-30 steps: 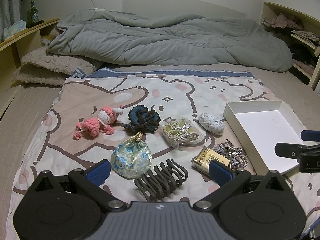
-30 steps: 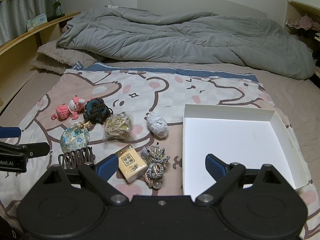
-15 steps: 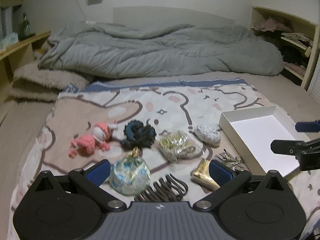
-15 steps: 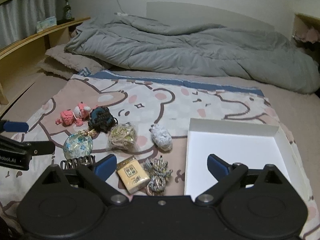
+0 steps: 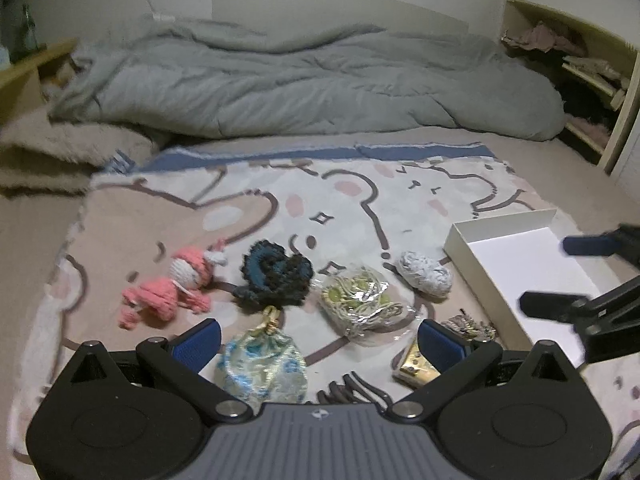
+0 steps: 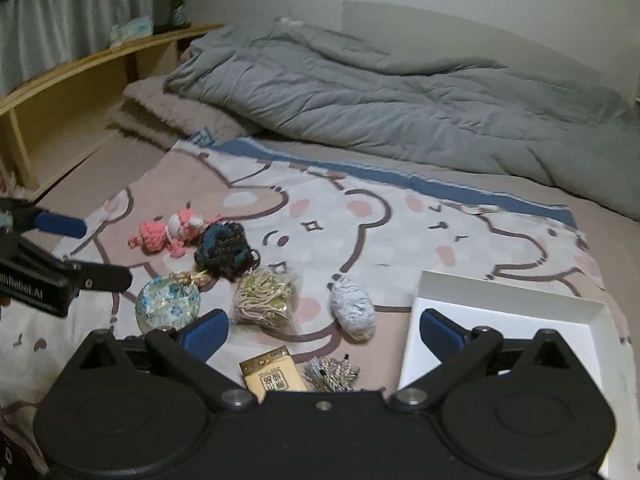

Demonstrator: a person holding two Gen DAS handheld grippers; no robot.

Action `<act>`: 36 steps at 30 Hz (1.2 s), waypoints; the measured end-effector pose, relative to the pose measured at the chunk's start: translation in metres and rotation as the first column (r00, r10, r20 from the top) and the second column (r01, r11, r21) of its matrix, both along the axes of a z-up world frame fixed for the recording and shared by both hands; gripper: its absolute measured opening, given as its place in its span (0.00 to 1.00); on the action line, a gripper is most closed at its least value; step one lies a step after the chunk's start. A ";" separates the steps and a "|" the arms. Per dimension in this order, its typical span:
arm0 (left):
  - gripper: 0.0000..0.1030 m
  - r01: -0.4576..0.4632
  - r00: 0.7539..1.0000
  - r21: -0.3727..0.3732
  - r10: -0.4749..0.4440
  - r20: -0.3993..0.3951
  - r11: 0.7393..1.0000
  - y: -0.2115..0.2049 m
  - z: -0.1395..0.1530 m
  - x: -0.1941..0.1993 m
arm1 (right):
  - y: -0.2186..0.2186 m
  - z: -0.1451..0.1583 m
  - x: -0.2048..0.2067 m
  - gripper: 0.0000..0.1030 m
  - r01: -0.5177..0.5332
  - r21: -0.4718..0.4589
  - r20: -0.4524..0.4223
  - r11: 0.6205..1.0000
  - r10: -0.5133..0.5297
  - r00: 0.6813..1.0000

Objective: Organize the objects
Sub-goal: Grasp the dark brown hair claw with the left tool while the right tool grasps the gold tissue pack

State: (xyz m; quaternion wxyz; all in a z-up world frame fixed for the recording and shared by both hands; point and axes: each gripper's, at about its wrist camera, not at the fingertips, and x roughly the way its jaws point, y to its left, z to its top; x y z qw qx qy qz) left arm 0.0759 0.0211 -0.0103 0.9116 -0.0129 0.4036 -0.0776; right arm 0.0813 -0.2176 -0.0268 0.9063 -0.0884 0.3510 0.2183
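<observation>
Hovering with jaws apart and empty, the left gripper (image 5: 318,334) and right gripper (image 6: 324,326) face trinkets (image 6: 264,294) scattered mid-blanket (image 6: 360,216), presumably bound for the white box (image 6: 516,300) at its right edge.

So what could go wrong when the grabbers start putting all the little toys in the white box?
Both grippers, left and right, are open and hold nothing. The clear bag of cords looks slippery and floppy, so it might slide out of a pinch. The white box sits on a soft blanket, so a push on its low wall might tip or shove it. The small things lie close together, so grabbing one might nudge its neighbor.
</observation>
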 end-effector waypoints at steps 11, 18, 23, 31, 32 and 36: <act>0.86 0.154 0.975 -0.178 -0.179 -0.131 0.972 0.015 -0.046 0.033 | 0.017 -0.055 0.038 0.58 -0.146 0.092 -0.176 0.985 0.161 0.971; 0.85 0.286 0.923 -0.181 -0.321 -0.211 0.941 0.012 -0.076 0.042 | 0.028 -0.091 0.048 0.51 -0.210 0.093 -0.285 0.973 0.229 0.931; 0.84 0.365 0.883 -0.163 -0.396 -0.253 0.917 0.010 -0.090 0.041 | 0.033 -0.108 0.051 0.51 -0.242 0.058 -0.330 0.968 0.248 0.911; 0.81 0.430 0.846 -0.068 -0.428 -0.317 0.900 0.000 -0.107 0.038 | 0.039 -0.112 0.048 0.54 -0.288 -0.003 -0.337 0.958 0.270 0.902; 0.81 0.430 0.846 -0.057 -0.424 -0.323 0.901 0.000 -0.109 0.038 | 0.040 -0.113 0.047 0.54 -0.286 -0.024 -0.336 0.958 0.261 0.905; 0.81 0.449 0.837 -0.045 -0.438 -0.329 0.892 -0.003 -0.114 0.036 | 0.042 -0.118 0.046 0.57 -0.289 -0.057 -0.346 0.956 0.253 0.903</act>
